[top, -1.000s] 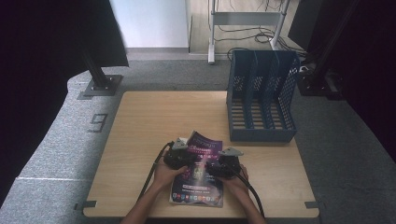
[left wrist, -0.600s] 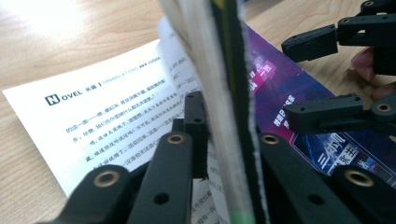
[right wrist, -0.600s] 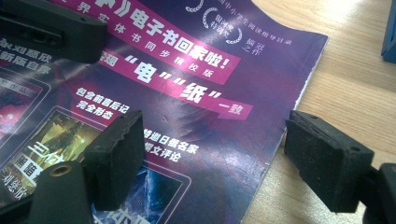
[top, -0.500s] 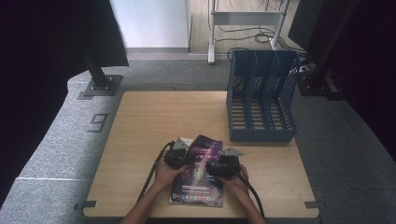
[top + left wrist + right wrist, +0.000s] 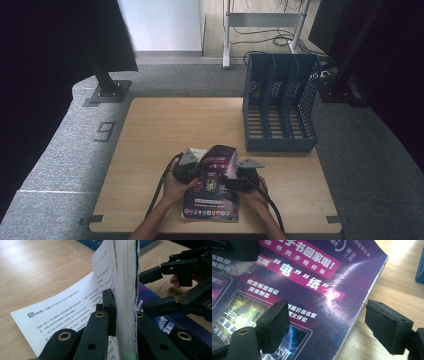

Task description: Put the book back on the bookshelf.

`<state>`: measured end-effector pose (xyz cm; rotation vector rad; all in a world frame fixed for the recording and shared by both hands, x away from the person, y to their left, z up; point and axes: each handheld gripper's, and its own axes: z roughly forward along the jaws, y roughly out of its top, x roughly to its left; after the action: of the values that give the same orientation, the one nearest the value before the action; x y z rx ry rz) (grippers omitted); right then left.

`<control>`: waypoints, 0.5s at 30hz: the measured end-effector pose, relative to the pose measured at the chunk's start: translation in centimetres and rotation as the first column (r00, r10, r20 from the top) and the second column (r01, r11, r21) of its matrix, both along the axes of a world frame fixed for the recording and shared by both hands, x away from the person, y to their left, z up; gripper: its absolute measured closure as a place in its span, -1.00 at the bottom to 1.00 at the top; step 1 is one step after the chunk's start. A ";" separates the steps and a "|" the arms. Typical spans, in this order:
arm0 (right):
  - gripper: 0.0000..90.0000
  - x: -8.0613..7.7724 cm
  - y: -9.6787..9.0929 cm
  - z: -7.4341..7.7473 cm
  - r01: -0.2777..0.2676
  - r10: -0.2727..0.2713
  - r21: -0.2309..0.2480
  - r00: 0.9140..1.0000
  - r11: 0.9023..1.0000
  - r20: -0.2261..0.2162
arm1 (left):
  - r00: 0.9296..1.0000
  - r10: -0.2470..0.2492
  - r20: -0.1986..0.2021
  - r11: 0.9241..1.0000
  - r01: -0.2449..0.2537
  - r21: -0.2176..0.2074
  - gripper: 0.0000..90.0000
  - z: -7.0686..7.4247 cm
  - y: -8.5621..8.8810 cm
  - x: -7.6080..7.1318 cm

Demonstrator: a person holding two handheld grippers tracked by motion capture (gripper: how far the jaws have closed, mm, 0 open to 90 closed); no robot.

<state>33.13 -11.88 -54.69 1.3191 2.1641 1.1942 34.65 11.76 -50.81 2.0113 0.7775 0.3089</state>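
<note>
The book (image 5: 212, 187) lies at the near edge of the surface (image 5: 165, 125), midway along it, its far part lifted; the file rack (image 5: 280, 107) stands well apart at the far right corner. From above, the left gripper (image 5: 192, 172) and right gripper (image 5: 240, 182) flank the book, but whether either is clenched is too small to tell there.

In the left gripper view the left gripper (image 5: 125, 322) has just closed its fingers (image 5: 108, 307) on an upright block of pages (image 5: 126, 290), one leaf lying loose on the wood. I'd keep that pinch firm and raise slowly so no pages slip.

In the right gripper view the right gripper (image 5: 327, 322) stands released astride the cover's (image 5: 307, 290) edge; its fingers (image 5: 275, 322) touch nothing. The lower cover is cut off.
</note>
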 end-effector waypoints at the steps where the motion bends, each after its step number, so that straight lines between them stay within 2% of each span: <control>1: -0.57 0.0 0.0 0.0 0.000 0.000 0.000 1.000 1.000 0.000 | 1.000 0.000 0.000 1.000 0.000 0.000 0.96 0.0 0.0 0.0; 7: -0.56 -0.1 -0.3 0.4 0.000 0.000 0.025 1.000 1.000 0.005 | 1.000 -0.013 0.003 1.000 0.013 -0.004 0.97 0.7 0.4 -0.4; 15: -0.56 -0.2 -0.4 0.6 -0.020 0.019 0.042 1.000 0.999 0.009 | 0.999 -0.027 0.033 1.000 0.027 -0.013 0.97 1.7 0.5 -0.9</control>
<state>32.93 -12.32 -54.07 1.3108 2.1618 1.2575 33.77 12.28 -49.15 1.9977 0.7291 0.3197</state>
